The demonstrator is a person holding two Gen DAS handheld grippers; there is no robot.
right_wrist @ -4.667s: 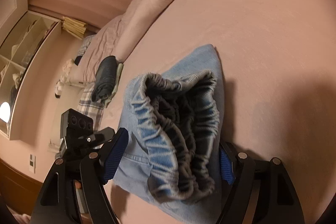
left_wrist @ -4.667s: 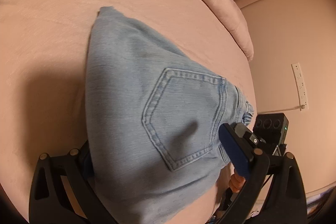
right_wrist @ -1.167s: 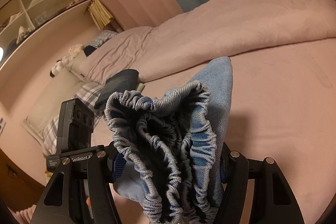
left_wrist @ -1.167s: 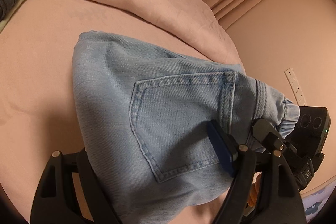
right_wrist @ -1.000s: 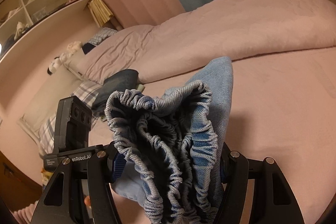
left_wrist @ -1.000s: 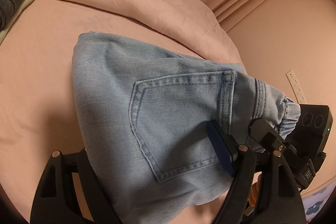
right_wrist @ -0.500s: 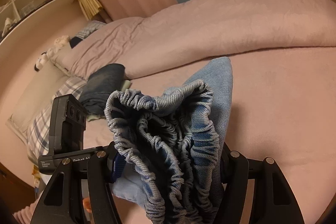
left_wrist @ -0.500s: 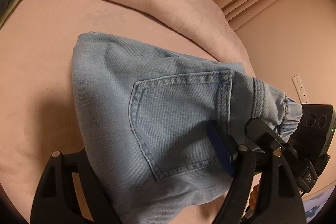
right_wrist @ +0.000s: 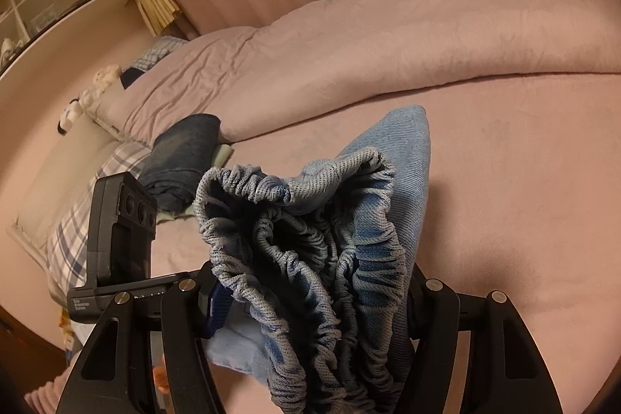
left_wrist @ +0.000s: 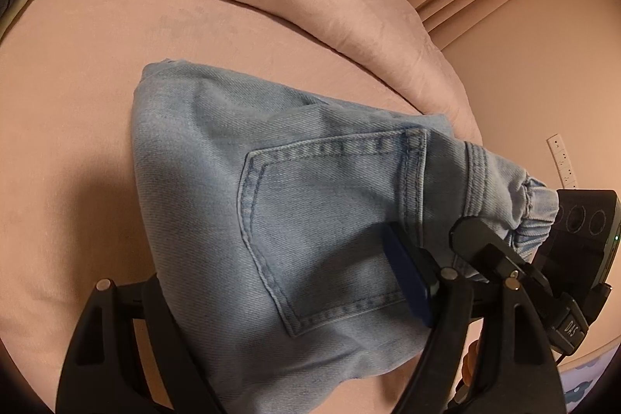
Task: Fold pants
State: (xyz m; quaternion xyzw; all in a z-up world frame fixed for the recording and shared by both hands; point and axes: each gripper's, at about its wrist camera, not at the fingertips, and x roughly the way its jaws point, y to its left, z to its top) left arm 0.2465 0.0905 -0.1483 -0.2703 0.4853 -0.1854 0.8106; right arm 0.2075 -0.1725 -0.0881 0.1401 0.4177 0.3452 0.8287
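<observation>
Folded light-blue denim pants with a back pocket facing up are held above the pink bed. My left gripper is shut on the pants at the pocket side; its left finger is hidden under the cloth. My right gripper is shut on the bunched elastic waistband, which fills the space between its fingers. The right gripper also shows at the right edge of the left wrist view, and the left gripper shows at the left of the right wrist view.
The pink bed sheet spreads below. A rolled pink duvet lies along the far side. A folded dark garment and a plaid pillow lie at the left. A wall with a socket strip is to the right.
Since 4.7 s ago both grippers have lifted the pants and tipped up, bringing the duvet and curtains into view. Over the last second they drifted only slightly.
</observation>
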